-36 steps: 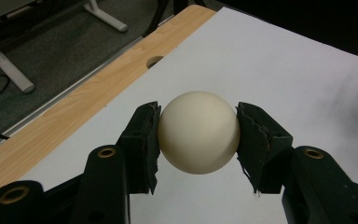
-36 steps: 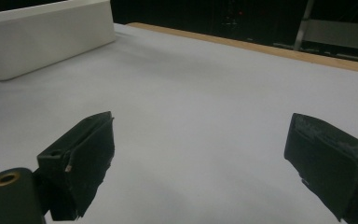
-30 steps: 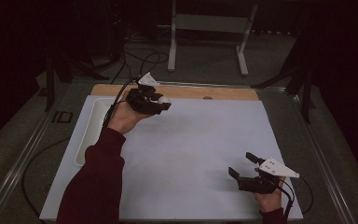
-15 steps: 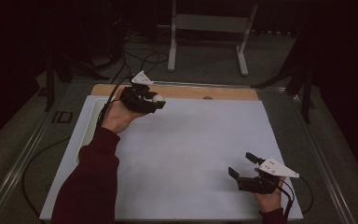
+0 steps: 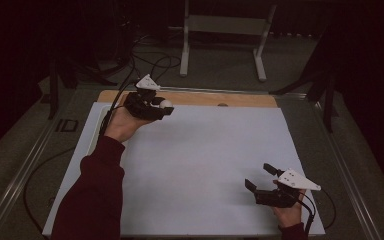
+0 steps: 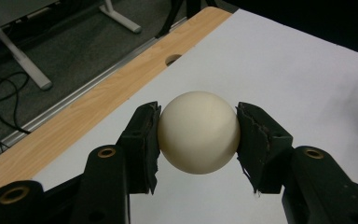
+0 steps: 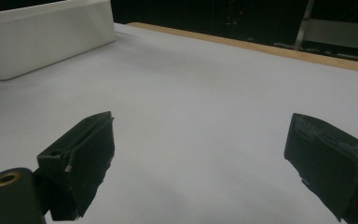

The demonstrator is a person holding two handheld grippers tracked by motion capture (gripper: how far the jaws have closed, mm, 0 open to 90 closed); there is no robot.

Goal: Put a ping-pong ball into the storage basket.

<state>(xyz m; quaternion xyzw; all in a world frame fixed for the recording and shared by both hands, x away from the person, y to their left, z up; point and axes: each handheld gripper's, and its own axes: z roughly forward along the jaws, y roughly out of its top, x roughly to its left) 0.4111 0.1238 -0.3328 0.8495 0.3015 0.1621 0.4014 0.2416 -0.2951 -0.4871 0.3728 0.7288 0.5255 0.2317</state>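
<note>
The left gripper point(image 6: 198, 140) was clamped on a cream-white ball point(image 6: 198, 132), one pad at each side of its widest part. In the high view the ball point(image 5: 165, 104) sat in that gripper point(image 5: 156, 109) above the table's far-left area, at about eleven o'clock from the middle of the white sheet point(image 5: 205, 165), just short of the wooden strip point(image 5: 240, 99) along the far edge. The white tray point(image 7: 46, 37) lay at about ten o'clock in the right gripper view, with the left hand point(image 5: 122, 122) over or beside it in the high view.

The main risk, as I judged it, was the ball squirting out: a smooth sphere touches flat pads at two small spots only (and the pad edges point(image 6: 256, 140) looked frayed), so a tilt or jolt of the hand could have rolled it free. Once loose it would likely have run across the smooth sheet and off the table, perhaps toward twelve o'clock over the wooden strip.

The right gripper point(image 5: 266, 181) rested at about five o'clock, jaws wide apart with nothing between them, well apart from the ball and too far off to catch a slip.
</note>
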